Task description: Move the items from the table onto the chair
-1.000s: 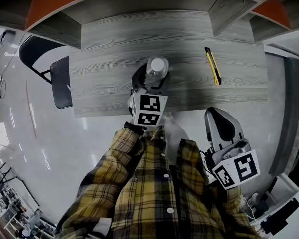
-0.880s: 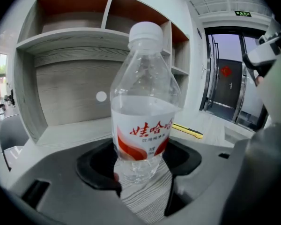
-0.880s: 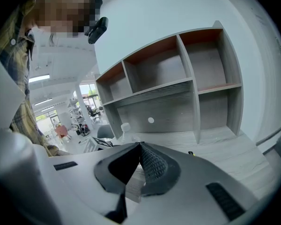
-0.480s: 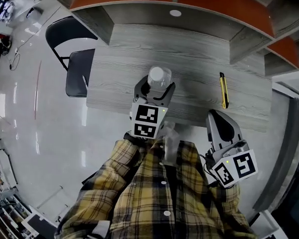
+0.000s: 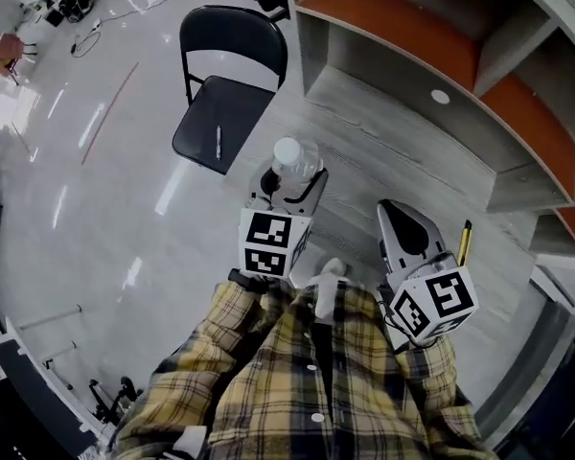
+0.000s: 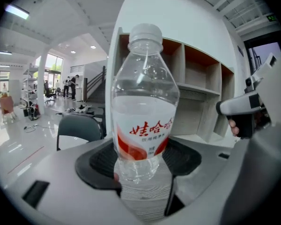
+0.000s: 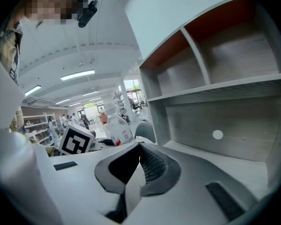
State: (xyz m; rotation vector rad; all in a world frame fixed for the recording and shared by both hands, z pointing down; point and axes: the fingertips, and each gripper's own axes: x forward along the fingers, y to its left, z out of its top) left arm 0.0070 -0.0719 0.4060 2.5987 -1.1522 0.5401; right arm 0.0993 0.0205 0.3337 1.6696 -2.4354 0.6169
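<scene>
Gripping the water bottle [image 6: 143, 111] low on its body, the left gripper [image 5: 286, 188] holds it upright, probably so it can be stood straight on the chair [image 5: 222, 113] ahead and to the left of that gripper. A slim pen-like item [image 5: 218, 142] already lies on the chair's seat. The right gripper [image 5: 402, 230] has its jaws pressed together on nothing and looks idle. A yellow utility knife [image 5: 463, 242] lies on the worktop [image 5: 364, 147] just to its right, seemingly next to go.
</scene>
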